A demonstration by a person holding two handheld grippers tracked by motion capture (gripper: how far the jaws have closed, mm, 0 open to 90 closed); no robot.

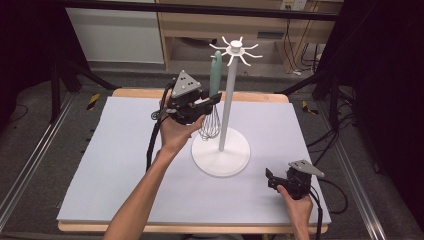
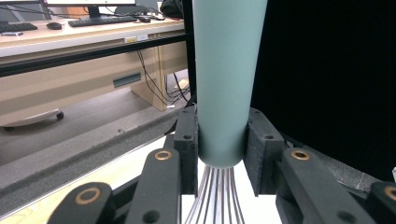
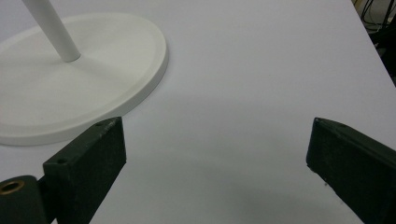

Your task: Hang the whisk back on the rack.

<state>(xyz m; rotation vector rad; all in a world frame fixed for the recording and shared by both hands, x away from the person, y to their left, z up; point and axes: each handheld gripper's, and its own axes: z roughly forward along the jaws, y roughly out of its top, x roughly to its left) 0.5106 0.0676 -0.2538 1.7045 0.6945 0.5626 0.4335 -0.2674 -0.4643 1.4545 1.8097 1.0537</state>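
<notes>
Already left gripper clamped whisk handle, lifted at stand's 10 o'clock; hanging on hooks pending; right gripper idle, jaws wide, empty.

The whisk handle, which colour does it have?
The whisk handle is pale green, matte and plain; the left gripper view shows it best.

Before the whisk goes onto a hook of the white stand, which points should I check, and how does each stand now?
1. Left gripper shut on the whisk handle: ok.
2. Whisk upright, wires down: ok.
3. Handle top level with the hooks: ok.
4. Hanging loop on the handle: cannot tell.
5. Stand base flat on the table: ok.
6. Right gripper open and apart from the base: ok.
</notes>
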